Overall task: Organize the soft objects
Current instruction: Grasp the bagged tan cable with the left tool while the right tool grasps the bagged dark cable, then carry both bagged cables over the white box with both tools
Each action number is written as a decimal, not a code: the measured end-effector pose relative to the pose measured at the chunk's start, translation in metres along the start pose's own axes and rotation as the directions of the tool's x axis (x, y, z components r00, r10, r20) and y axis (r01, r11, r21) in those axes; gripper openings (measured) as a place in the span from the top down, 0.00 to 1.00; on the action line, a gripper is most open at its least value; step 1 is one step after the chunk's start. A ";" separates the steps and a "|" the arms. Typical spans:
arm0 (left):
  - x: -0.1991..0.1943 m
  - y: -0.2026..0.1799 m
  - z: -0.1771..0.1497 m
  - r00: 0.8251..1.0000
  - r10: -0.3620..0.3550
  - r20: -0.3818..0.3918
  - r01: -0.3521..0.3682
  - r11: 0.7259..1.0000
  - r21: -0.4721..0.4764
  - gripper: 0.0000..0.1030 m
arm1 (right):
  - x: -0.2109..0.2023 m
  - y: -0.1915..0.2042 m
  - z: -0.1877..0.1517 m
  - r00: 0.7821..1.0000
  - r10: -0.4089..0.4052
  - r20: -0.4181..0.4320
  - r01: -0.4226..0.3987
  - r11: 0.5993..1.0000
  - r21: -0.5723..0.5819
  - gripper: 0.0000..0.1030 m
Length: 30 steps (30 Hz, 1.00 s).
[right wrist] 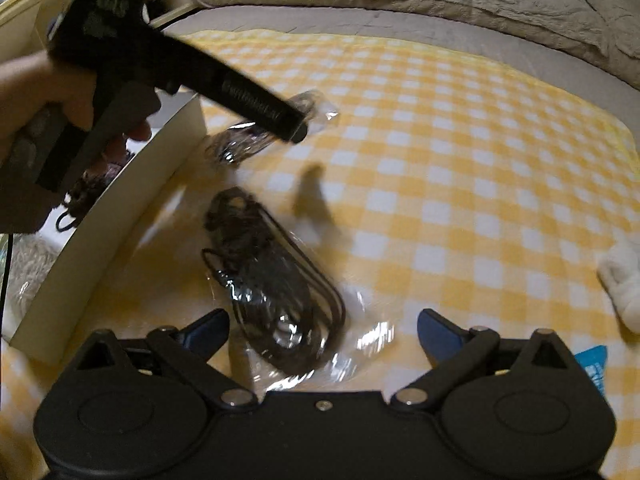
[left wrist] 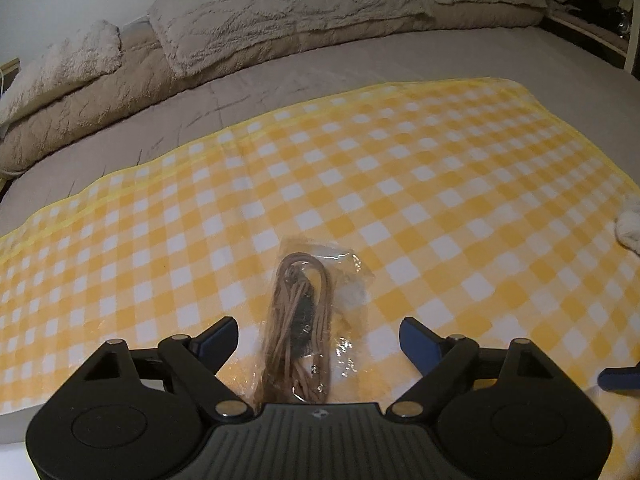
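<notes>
A clear plastic bag of tan cord point(left wrist: 304, 316) lies on the yellow checked blanket point(left wrist: 400, 184), between the spread fingers of my open left gripper point(left wrist: 320, 340). In the right wrist view, a clear bag of dark cord point(right wrist: 276, 292) lies between the spread fingers of my open right gripper point(right wrist: 324, 332). The left gripper's black body point(right wrist: 192, 76), held by a hand, hovers over the tan-cord bag point(right wrist: 256, 136) farther back. Neither gripper holds anything.
A cream box point(right wrist: 120, 200) stands at the blanket's left edge with dark cords inside. A white fluffy item point(right wrist: 624, 276) lies at the right; it also shows in the left wrist view point(left wrist: 630, 228). A blue label point(right wrist: 596, 364) lies near the right gripper. Beige pillows and duvet point(left wrist: 260, 28) lie behind.
</notes>
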<state>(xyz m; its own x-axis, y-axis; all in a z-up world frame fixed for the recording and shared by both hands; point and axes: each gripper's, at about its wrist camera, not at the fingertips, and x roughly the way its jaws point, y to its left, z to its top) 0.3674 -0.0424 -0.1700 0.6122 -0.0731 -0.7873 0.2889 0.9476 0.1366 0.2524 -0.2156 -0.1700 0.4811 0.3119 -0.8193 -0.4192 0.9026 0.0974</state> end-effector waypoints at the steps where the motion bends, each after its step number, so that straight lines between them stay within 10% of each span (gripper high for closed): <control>1: 0.002 0.001 0.000 1.000 0.001 -0.004 -0.001 1.000 -0.003 0.17 | -0.001 0.000 0.000 1.000 0.001 0.006 -0.001 1.000 -0.007 0.08; 12: 0.017 0.015 0.001 0.999 0.005 -0.053 -0.005 1.000 -0.002 0.23 | -0.005 0.029 0.018 0.996 0.024 0.086 0.012 0.919 -0.394 0.10; 30: 0.026 0.016 0.006 0.997 -0.043 -0.065 0.040 0.998 -0.051 0.57 | 0.015 0.028 0.027 0.994 0.105 -0.015 -0.105 0.946 -0.305 0.49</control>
<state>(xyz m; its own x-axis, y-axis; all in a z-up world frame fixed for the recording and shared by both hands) 0.3926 -0.0311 -0.1848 0.5502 -0.0940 -0.8297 0.2755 0.9585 0.0741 0.2684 -0.1780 -0.1646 0.4224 0.4008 -0.8130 -0.6823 0.7310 0.0058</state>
